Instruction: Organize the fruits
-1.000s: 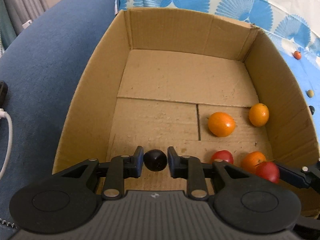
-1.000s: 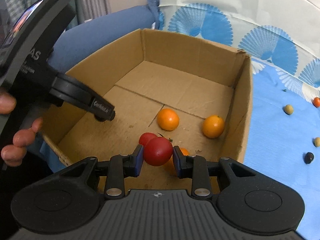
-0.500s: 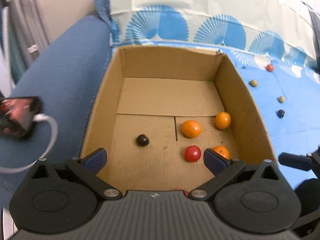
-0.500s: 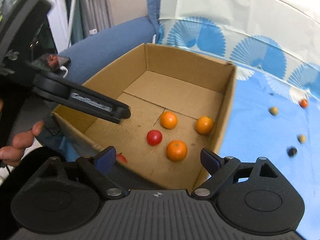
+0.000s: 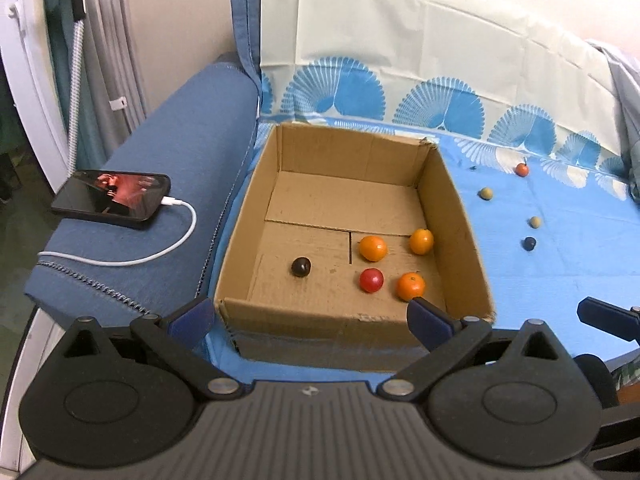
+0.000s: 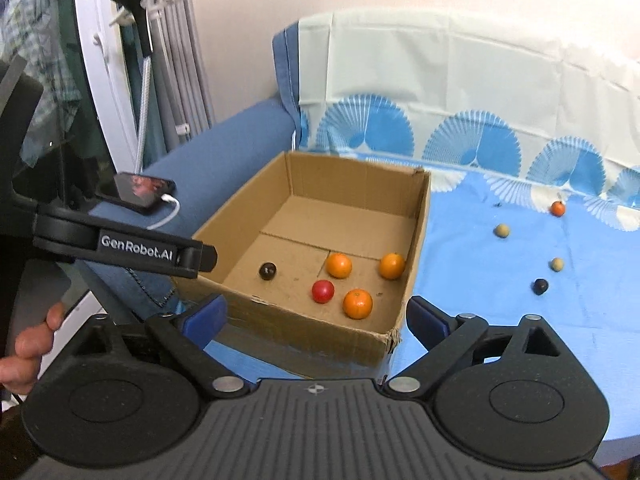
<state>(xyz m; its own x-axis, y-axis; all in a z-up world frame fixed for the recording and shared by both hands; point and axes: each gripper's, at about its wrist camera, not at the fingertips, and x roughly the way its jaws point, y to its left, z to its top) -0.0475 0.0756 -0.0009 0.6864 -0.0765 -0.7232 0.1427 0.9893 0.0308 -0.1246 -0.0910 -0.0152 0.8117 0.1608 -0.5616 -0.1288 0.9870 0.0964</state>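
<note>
Your phone (image 5: 114,199) charging on blue armrest, far left. Your left gripper (image 5: 308,318) spread wide, empty, above box (image 5: 352,330) near edge. In box: dark fruit (image 5: 301,267), red tomato (image 5: 371,280), three oranges (image 5: 373,248). Your right gripper (image 6: 316,318) opening, nothing between jaws. Four small fruits (image 5: 530,243) loose on blue cloth (image 5: 560,280) right of box.

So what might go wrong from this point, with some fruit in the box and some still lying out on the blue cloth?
1. The four small fruits left on the blue cloth, such as the dark one, are round and tiny; wide pads may nudge them so they roll off.
2. The cardboard box sits near the front edge; a bump might shift it.
3. The phone and its cable lie beside the box, so the left gripper may snag them.
</note>
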